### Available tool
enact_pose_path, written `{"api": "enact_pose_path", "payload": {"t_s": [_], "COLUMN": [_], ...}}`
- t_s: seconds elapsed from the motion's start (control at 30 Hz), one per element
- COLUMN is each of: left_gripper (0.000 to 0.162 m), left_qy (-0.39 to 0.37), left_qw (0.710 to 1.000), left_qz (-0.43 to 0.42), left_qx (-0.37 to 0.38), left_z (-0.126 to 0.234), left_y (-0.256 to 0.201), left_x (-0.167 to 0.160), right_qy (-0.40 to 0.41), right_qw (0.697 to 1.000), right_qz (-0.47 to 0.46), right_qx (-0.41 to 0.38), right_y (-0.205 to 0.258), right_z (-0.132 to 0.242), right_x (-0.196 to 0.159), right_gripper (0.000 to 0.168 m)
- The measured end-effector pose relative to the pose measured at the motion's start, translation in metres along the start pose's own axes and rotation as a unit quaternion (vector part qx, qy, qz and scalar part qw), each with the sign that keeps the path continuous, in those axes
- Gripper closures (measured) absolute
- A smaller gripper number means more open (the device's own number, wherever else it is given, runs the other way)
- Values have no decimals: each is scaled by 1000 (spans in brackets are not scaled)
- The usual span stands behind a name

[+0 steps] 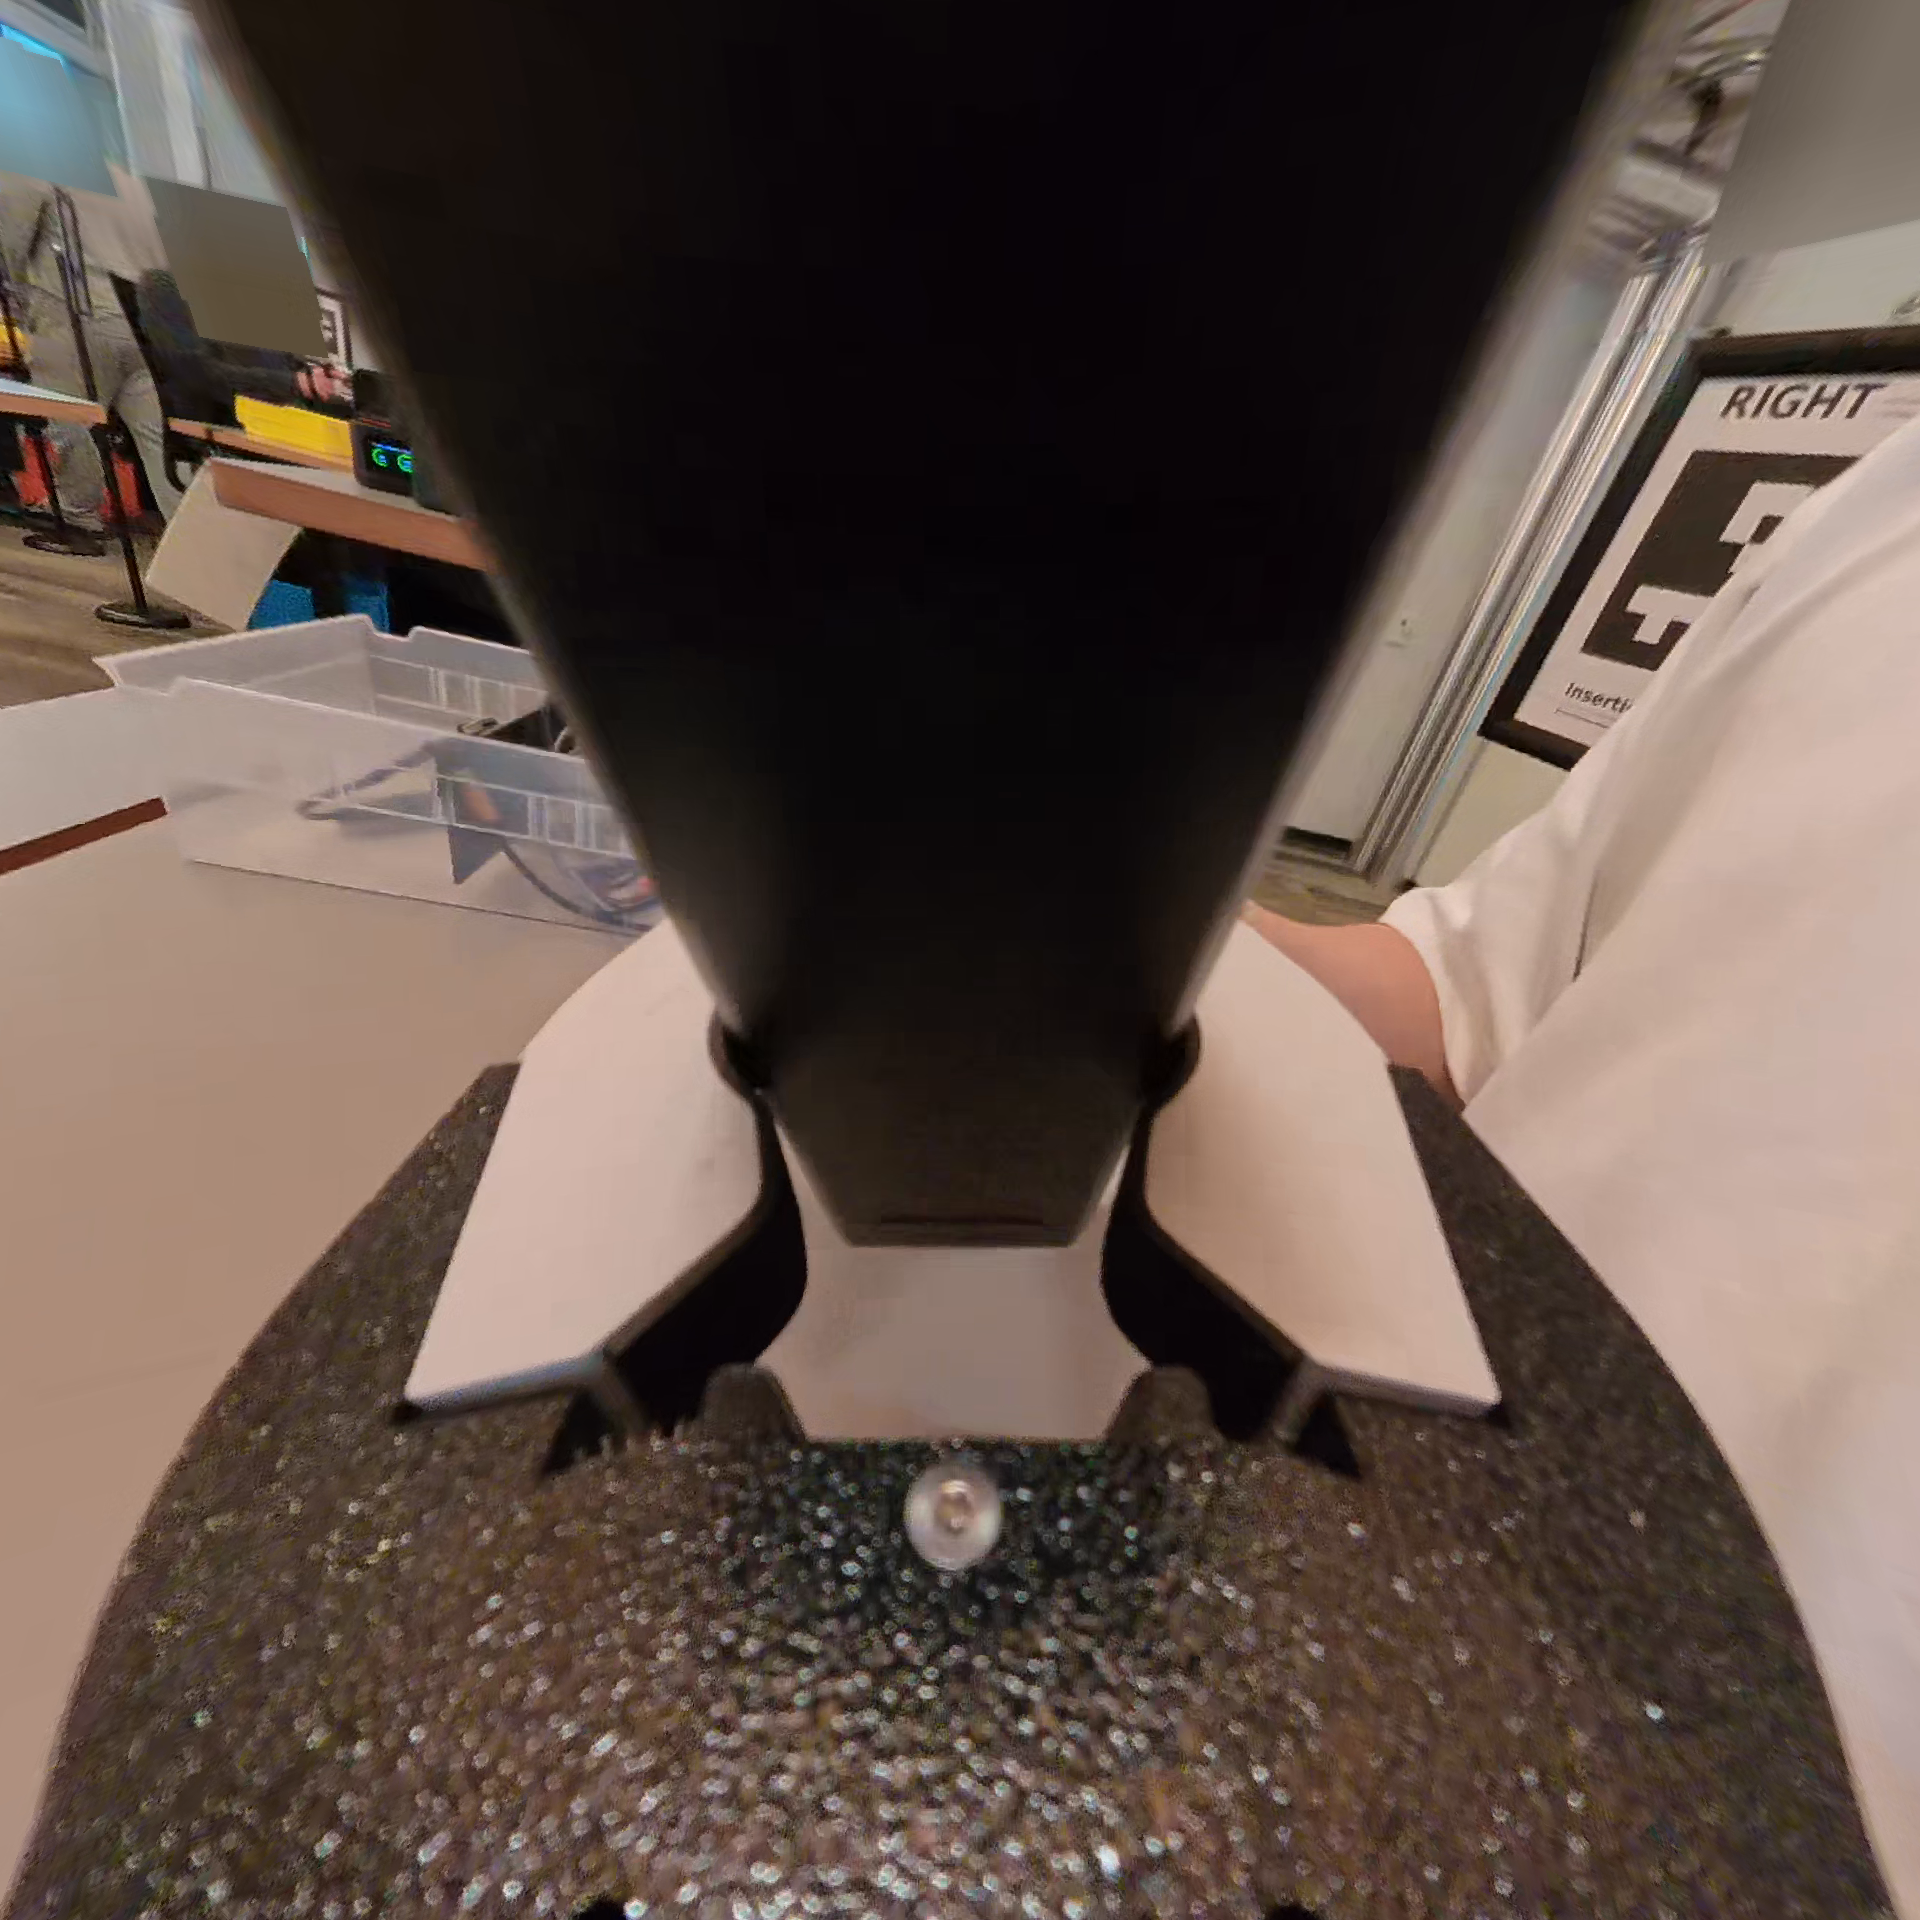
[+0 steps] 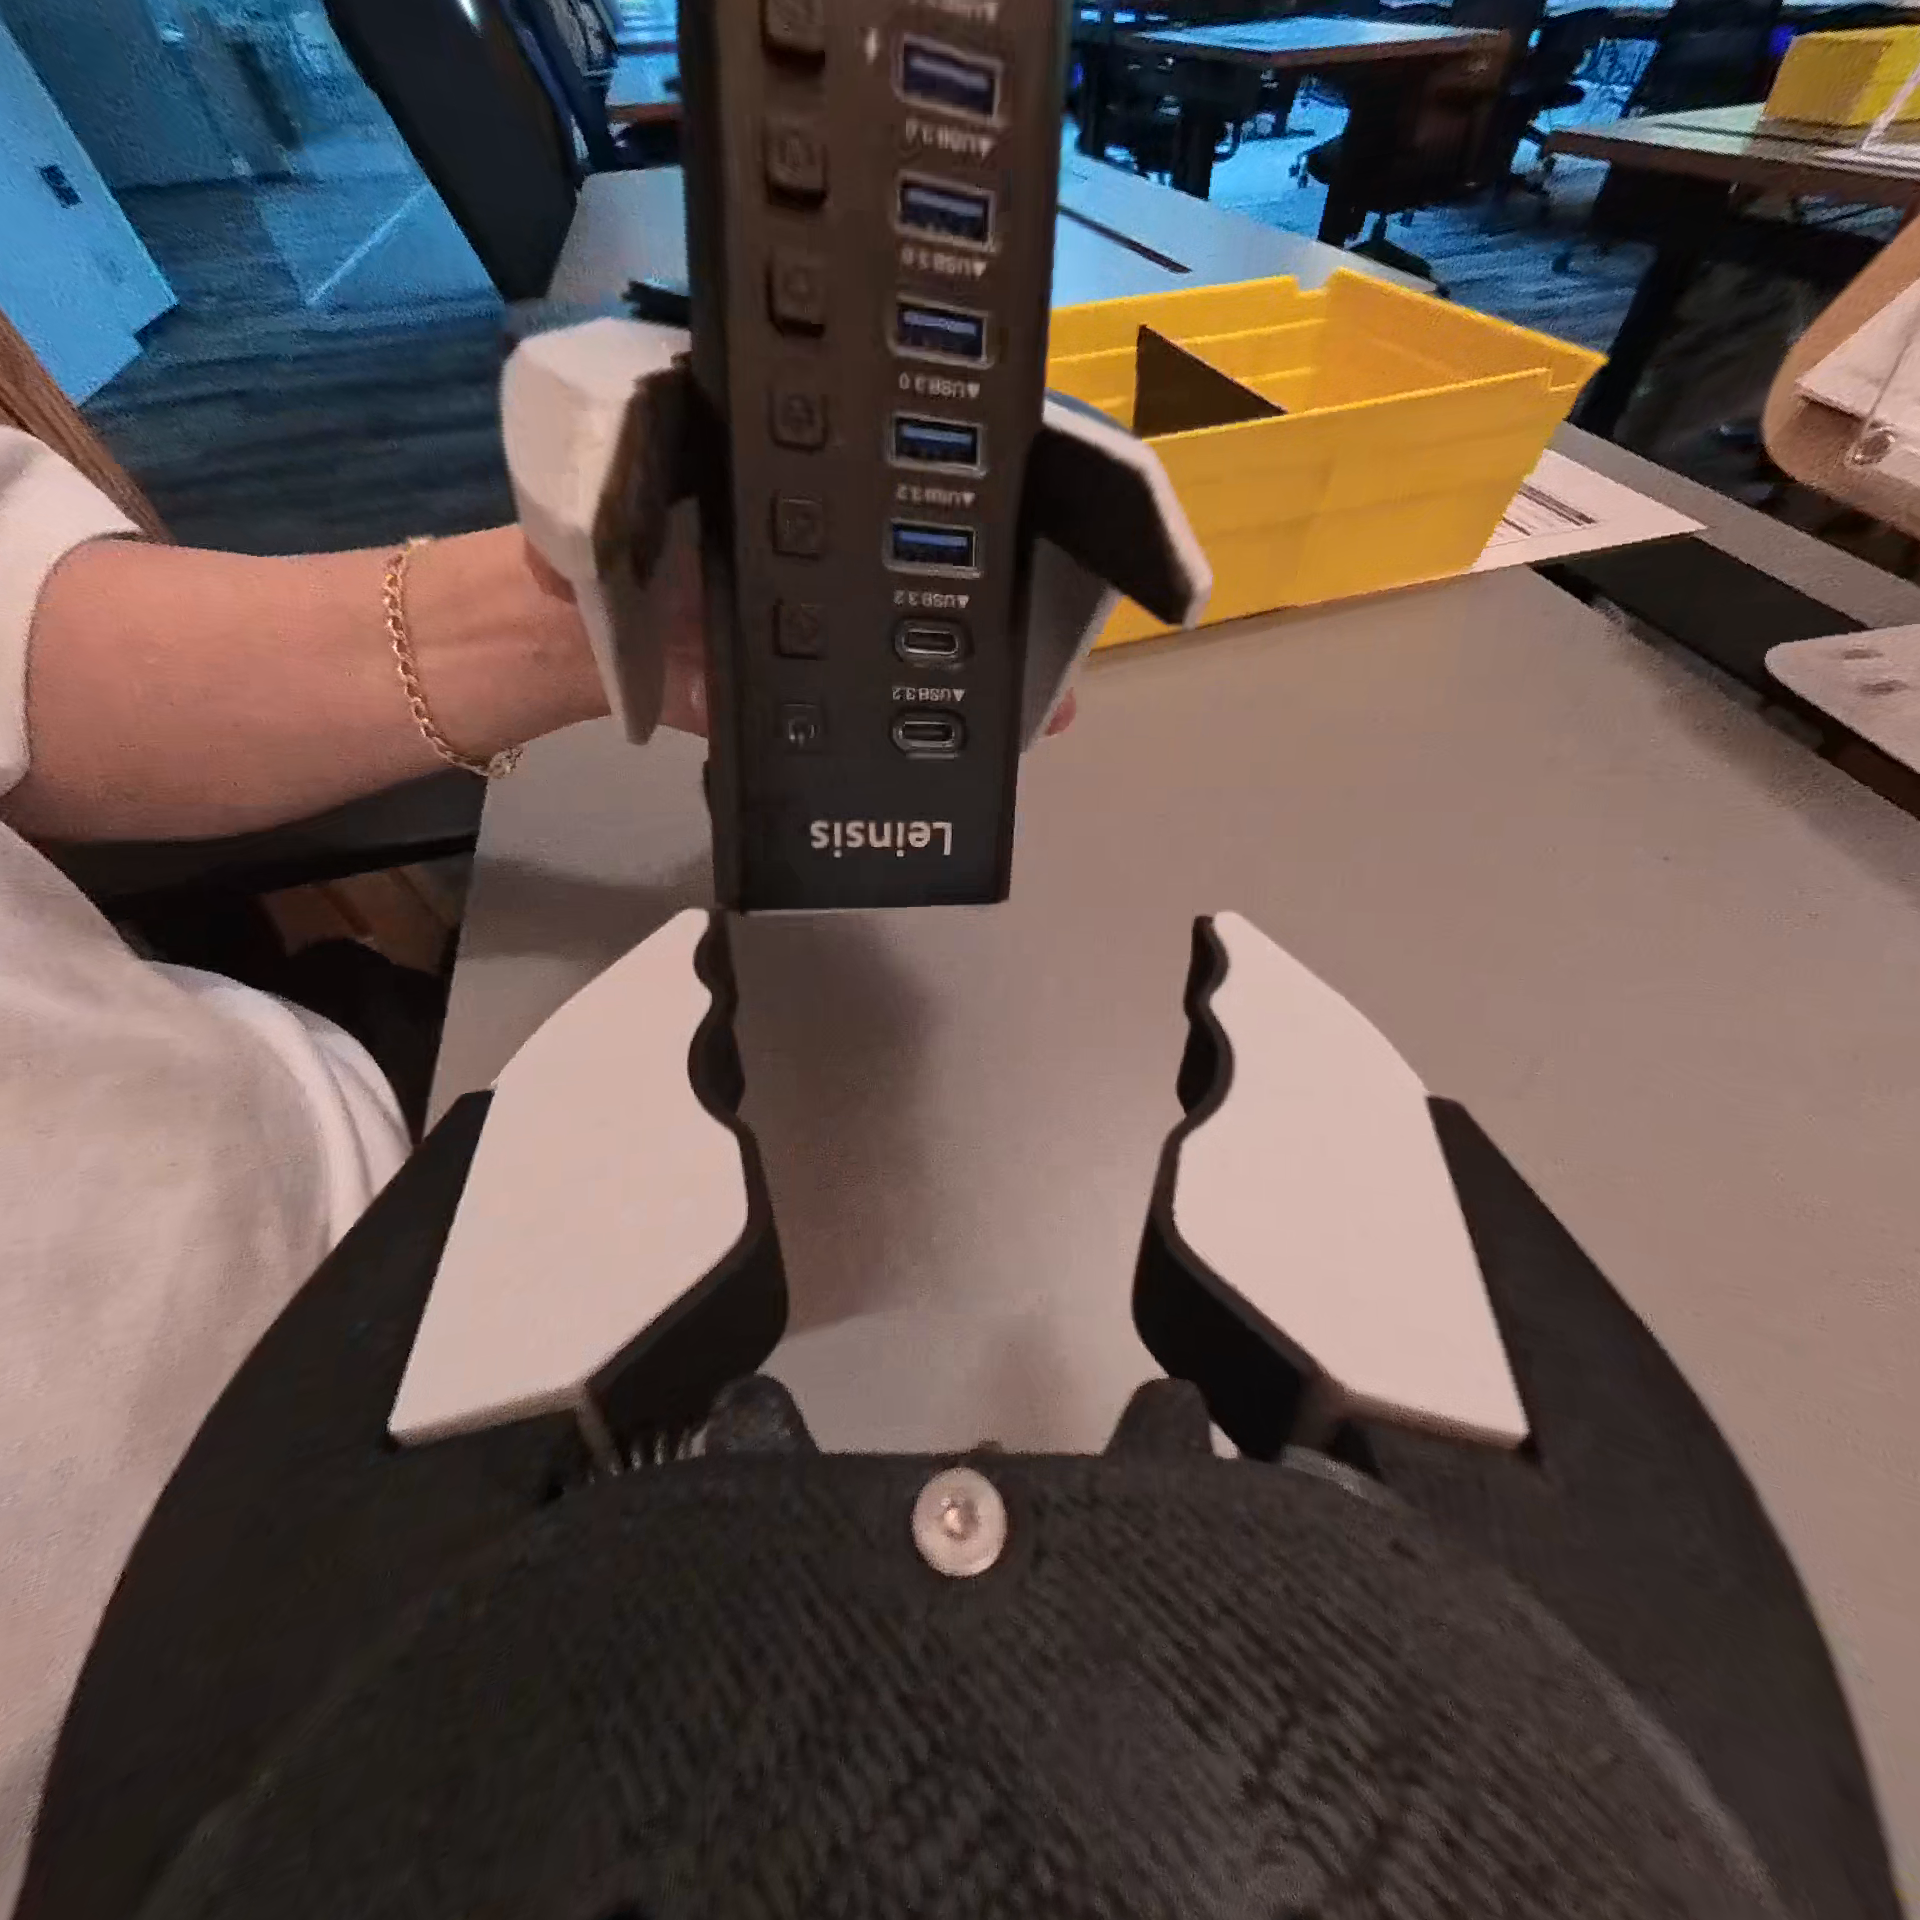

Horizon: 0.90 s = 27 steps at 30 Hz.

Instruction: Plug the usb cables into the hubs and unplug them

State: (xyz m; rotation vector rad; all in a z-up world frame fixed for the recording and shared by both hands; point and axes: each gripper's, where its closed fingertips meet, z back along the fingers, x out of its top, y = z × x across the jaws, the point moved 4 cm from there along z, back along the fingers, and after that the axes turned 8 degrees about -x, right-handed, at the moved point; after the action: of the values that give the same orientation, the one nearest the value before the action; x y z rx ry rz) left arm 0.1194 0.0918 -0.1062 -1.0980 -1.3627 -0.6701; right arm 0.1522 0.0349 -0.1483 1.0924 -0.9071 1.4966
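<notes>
The black hub (image 2: pixel 862 447) is being clamped upright by the left gripper (image 2: pixel 862 499) above the grey table (image 2: pixel 1351 883); the right gripper (image 2: pixel 956 997) is being held apart just below its end, the yellow bin (image 2: pixel 1351 436) behind.

Print on hub (image 2: pixel 862 468), wall sign (image 1: pixel 1704 540)

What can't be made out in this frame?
- Left wrist view: the hub fills the middle and hides what lies behind it.
- Right wrist view: the hub's top end is cut off by the upper edge.
- Clear bin: contents blurred behind its walls.
- No usb cable can be made out with certainty in either view.
</notes>
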Motion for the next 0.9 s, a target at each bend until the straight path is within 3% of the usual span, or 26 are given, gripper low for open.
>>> {"api": "enact_pose_path", "payload": {"t_s": [0.17,0.4,0.7,0.77,0.8,0.9], "left_gripper": [92,92,92,92,92,92], "left_qy": [38,60,170,186,188,163], "left_qw": [999,996,980,975,974,981], "left_qz": [-24,-41,-64,-62,-54,-54], "left_qx": [-8,-49,-85,-102,-112,-90], "left_z": [-7,-34,-63,-65,-65,-69], "left_y": [-3,-3,0,-3,-5,-2], "left_x": [0,-2,-18,-21,-22,-14], "right_qy": [-26,-98,-73,-53,-45,-62], "right_qw": [998,994,997,998,999,997], "right_qz": [-11,-40,-7,12,24,21], "right_qx": [60,11,-22,-15,-20,-30], "right_y": [19,19,13,14,12,8], "right_z": [-4,-1,19,22,25,30], "right_x": [7,15,-3,-6,-7,-2], "right_gripper": [84,83,85,89,99,107]}}
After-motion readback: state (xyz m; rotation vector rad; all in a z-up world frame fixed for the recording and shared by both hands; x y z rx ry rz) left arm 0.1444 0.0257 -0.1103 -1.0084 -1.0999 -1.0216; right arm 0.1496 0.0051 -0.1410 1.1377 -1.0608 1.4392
